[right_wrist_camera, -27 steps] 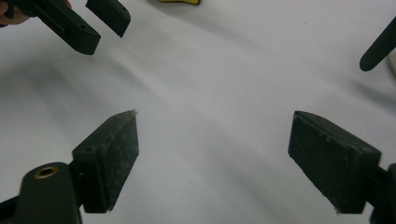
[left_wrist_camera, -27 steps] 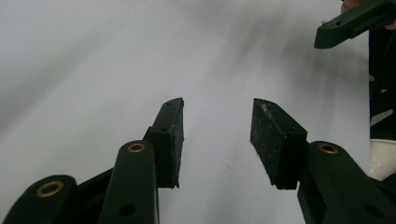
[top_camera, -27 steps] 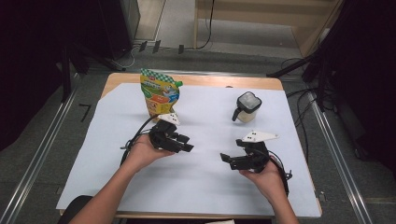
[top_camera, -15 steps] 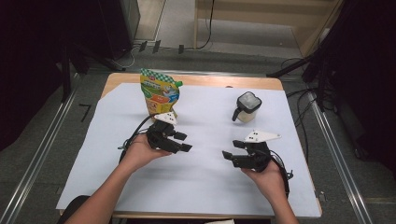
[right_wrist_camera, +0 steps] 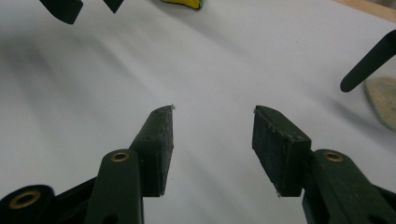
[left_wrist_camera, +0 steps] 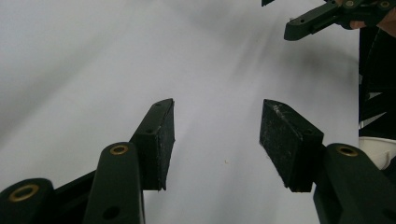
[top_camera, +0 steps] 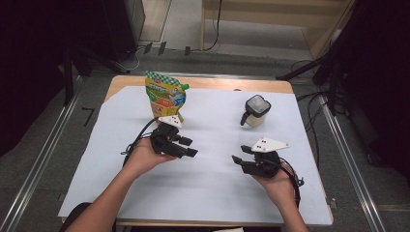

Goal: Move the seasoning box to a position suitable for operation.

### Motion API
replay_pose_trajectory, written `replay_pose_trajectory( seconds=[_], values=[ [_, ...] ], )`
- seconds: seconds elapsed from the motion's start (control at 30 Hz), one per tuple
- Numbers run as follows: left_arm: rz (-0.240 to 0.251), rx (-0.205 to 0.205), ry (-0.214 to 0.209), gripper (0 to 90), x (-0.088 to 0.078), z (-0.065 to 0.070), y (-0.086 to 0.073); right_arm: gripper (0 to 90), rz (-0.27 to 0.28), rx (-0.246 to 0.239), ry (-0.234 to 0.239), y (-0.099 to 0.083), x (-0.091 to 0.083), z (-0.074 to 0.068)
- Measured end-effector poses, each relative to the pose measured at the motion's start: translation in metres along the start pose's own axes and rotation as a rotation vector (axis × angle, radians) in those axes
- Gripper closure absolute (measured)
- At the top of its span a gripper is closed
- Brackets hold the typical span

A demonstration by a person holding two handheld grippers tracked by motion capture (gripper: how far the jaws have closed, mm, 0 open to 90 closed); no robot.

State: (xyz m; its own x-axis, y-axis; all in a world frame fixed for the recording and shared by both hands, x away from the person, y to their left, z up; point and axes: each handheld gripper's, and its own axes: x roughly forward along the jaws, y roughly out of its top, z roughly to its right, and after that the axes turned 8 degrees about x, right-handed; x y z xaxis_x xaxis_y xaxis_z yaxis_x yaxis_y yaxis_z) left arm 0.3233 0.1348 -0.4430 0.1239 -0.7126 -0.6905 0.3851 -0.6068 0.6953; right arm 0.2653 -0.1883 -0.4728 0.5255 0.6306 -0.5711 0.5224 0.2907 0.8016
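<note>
White paper (top_camera: 203,183) covers most of the table (top_camera: 217,84), whose bare wooden edge shows along the far side, and dark floor with metal rails lies to either side of it. Nearest the camera in the high view, two forearms come in from the bottom edge, each hand carrying a hand-held gripper low over the paper. On the right, the right hand-held gripper (top_camera: 237,160) points toward the middle of the table with a grey three-cornered plate on top; in its own view its two black jaws stand apart with bare white paper between the pads (right_wrist_camera: 161,140) and nothing held. A little farther in and to the left, the left hand-held gripper (top_camera: 189,146) points toward the right one, its cable looping back beside the wrist; its own view shows its jaws likewise apart over bare paper, with nothing between the pads (left_wrist_camera: 161,135), and the tip of the other gripper in the upper right corner. The two grippers are near each other but not touching. Beyond the left hand-held gripper, a green and yellow stand-up pouch (top_camera: 165,98) stands upright near the far left part of the paper, just behind that gripper. Across from it at the far right, well apart from the pouch, stands a small clear jar (top_camera: 255,111) with a black lid and handle, holding something pale, beyond the right hand-held gripper.
</note>
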Motion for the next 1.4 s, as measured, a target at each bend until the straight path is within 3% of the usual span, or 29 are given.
replay_pose_trajectory(
  seconds=[0.2,0.23,0.27,0.5,0.8,1.23,1.4],
  values=[
    [0.003,0.027,-0.001,46.0,0.001,0.003,0.001,48.2,-0.013,0.04,0.018,0.0,0.001,0.002],
    [0.003,0.034,0.001,45.9,0.0,0.004,0.001,48.4,-0.024,0.097,0.03,0.001,0.002,0.003],
    [0.0,0.034,0.004,45.7,0.0,0.004,0.001,49.4,-0.024,0.111,0.036,0.001,0.003,0.004],
    [0.014,0.043,0.004,45.2,-0.005,0.006,0.001,52.2,-0.031,0.075,0.038,0.002,0.003,0.003],
    [0.028,0.049,0.03,43.9,-0.01,0.008,0.0,45.8,0.003,0.095,0.001,0.009,-0.005,0.01],
    [0.033,0.035,0.014,44.1,-0.016,0.008,-0.003,41.9,0.043,0.152,-0.07,0.012,-0.02,0.039],
    [0.031,0.041,0.004,43.9,-0.014,0.009,-0.002,42.6,0.034,0.189,-0.107,0.015,-0.018,0.061]
  ],
)
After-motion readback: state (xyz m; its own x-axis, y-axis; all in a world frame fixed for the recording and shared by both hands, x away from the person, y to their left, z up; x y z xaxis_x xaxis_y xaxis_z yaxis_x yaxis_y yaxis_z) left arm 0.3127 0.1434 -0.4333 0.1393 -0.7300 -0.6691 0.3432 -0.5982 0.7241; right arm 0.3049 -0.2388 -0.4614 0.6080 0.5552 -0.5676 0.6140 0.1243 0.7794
